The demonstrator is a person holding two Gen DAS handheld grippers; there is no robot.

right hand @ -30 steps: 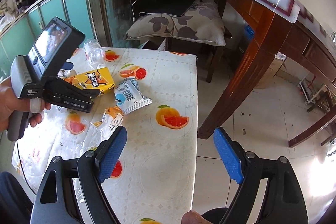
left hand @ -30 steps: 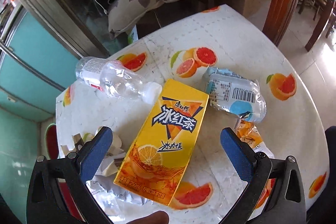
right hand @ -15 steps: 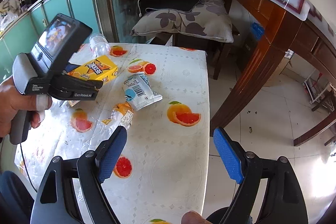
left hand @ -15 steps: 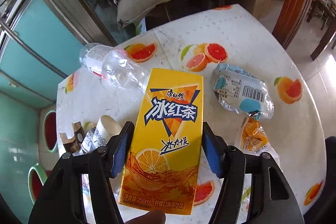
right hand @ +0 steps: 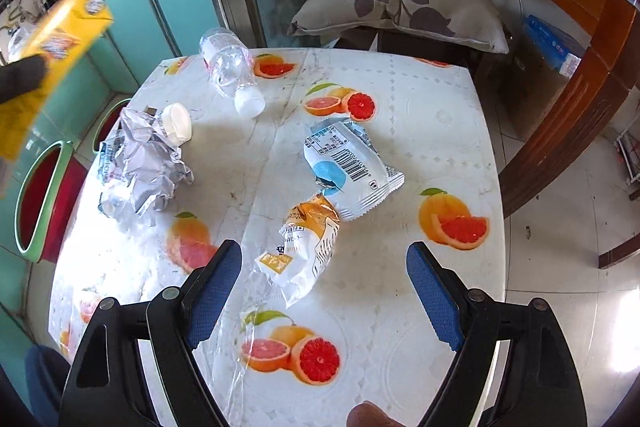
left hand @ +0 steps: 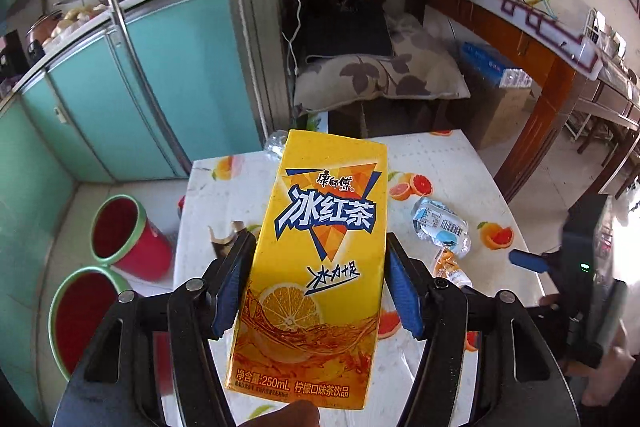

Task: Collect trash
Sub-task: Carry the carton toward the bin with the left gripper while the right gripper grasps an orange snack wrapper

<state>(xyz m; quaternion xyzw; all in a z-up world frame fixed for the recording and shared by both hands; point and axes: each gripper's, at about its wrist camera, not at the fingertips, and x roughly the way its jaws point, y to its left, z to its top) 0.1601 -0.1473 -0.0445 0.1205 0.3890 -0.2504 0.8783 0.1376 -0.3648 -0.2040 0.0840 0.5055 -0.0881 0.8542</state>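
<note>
In the left wrist view, the left gripper [left hand: 320,291] is filling the lower half of the frame, its jaws pressing on both long sides of a yellow drink carton [left hand: 316,267] that is standing upright in the centre, lifted clear of the counter [left hand: 460,163]. Two red bins with green rims [left hand: 116,231] are sitting on the floor at lower left, beside the counter. A blue and white wrapper [left hand: 440,227] and an orange wrapper [left hand: 450,267] are lying on the counter right of the carton. At the far right edge the right gripper [left hand: 528,261] is showing as one blue pad and a dark body; its jaws cannot be judged from here.

In the right wrist view, the right gripper [right hand: 324,291] is hovering over the counter [right hand: 420,131] with its jaws standing wide and nothing between them. The orange wrapper [right hand: 304,243] is lying just beyond the pads, touching the blue and white wrapper [right hand: 348,163] above it. A clear plastic bottle [right hand: 232,71] is lying on its side at upper centre. At centre left a crumpled foil wrapper [right hand: 140,167] is lying with what is probably a small white cup [right hand: 176,123] against it. The yellow drink carton [right hand: 52,39] is blurring across the upper left corner, off the counter's edge and above a bin [right hand: 44,195].
</note>
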